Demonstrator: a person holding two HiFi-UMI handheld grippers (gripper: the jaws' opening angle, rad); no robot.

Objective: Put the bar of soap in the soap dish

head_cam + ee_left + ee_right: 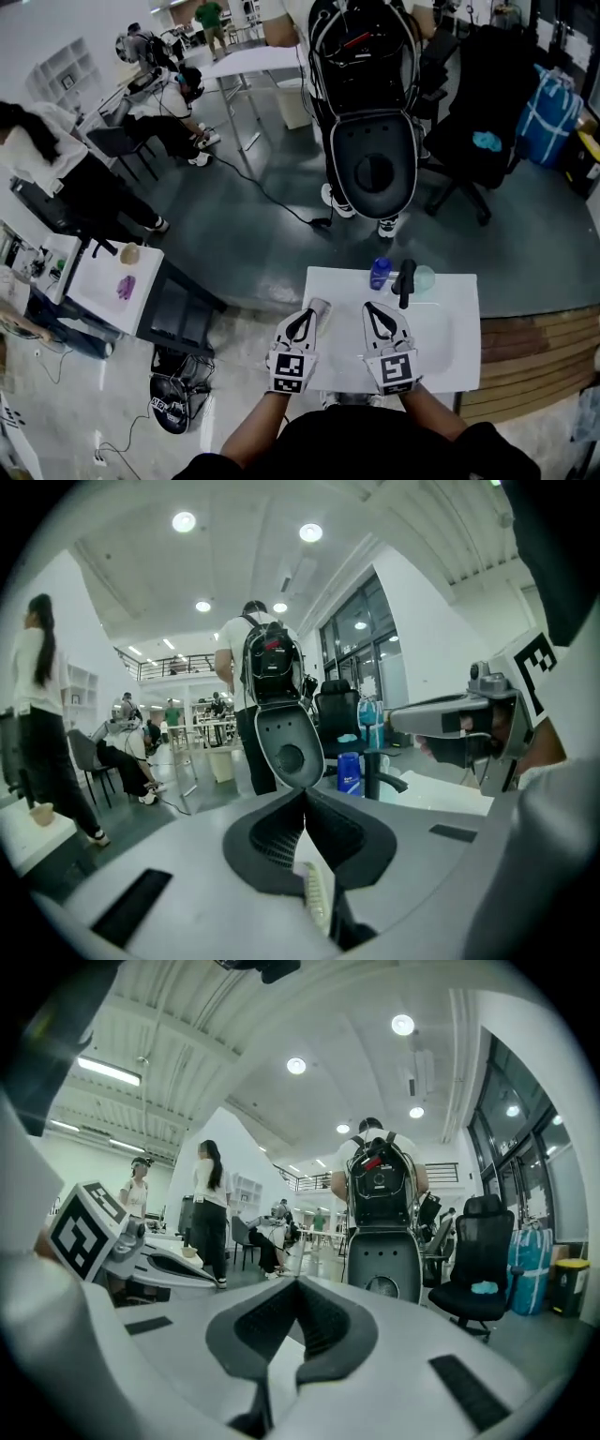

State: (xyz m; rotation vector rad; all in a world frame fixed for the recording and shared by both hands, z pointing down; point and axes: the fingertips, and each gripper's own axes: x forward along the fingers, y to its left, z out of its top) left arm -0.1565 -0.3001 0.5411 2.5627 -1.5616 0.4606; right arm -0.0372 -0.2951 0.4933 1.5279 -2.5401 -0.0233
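Observation:
A white washbasin [455,361] stands just in front of me. At its far rim a pale green soap dish [426,278] sits to the right of the black tap [406,281]. I cannot make out a bar of soap in the dish or anywhere else. My left gripper [319,305] [305,794] hovers over the basin's left edge, shut, with nothing between its tips. My right gripper [370,306] [298,1282] hangs beside it over the bowl, jaws meeting at the tips, empty. Both are raised clear of the basin and point almost level.
A blue bottle [380,273] [349,772] stands left of the tap. Beyond the basin a person with a black backpack [367,66] stands by a black seat shell [373,169] and an office chair [478,141]. A small white side table [112,281] is at the left.

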